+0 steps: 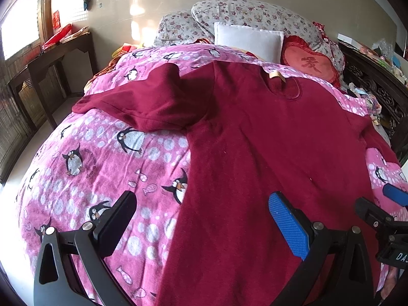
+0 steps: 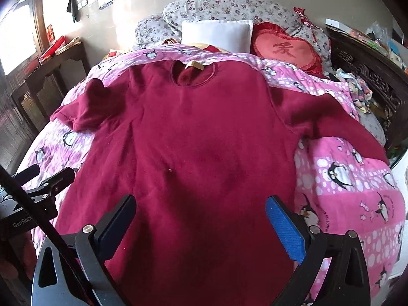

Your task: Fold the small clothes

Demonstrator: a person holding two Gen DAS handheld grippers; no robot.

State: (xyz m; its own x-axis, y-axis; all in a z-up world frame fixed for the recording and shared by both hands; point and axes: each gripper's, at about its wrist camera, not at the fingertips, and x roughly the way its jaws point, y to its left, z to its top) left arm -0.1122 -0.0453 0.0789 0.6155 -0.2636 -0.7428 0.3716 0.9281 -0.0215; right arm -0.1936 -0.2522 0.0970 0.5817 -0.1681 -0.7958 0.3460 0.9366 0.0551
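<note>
From the left wrist, the left tool (image 1: pixel 202 225) hovers with its jaws spread wide and nothing between them, above the lower left edge of the dark red top (image 1: pixel 255 153). The top lies flat, front up, on the pink penguin quilt (image 1: pixel 84 168) that covers the bed, its neckline (image 1: pixel 283 89) at the far end toward the white pillow (image 1: pixel 248 39) and its hem nearest the camera. So the long axis runs straight away from the tool. The top's left sleeve (image 1: pixel 142 104) stretches out to the left, somewhat rumpled, ahead of this tool; the right tool (image 1: pixel 382 209) shows at the right edge. From the right wrist, the right tool (image 2: pixel 200 227) is likewise spread wide and empty, set over the middle of the lower body of the top (image 2: pixel 199 140). The other sleeve (image 2: pixel 331 119) slopes off to the right, ahead of this tool, and the left tool (image 2: pixel 43 183) sits at the left border near the top's side edge. By my reading no fold is made yet, and each sleeve lies nearer the tool on its own side, which suits folding the sleeves inward across the body first.
</note>
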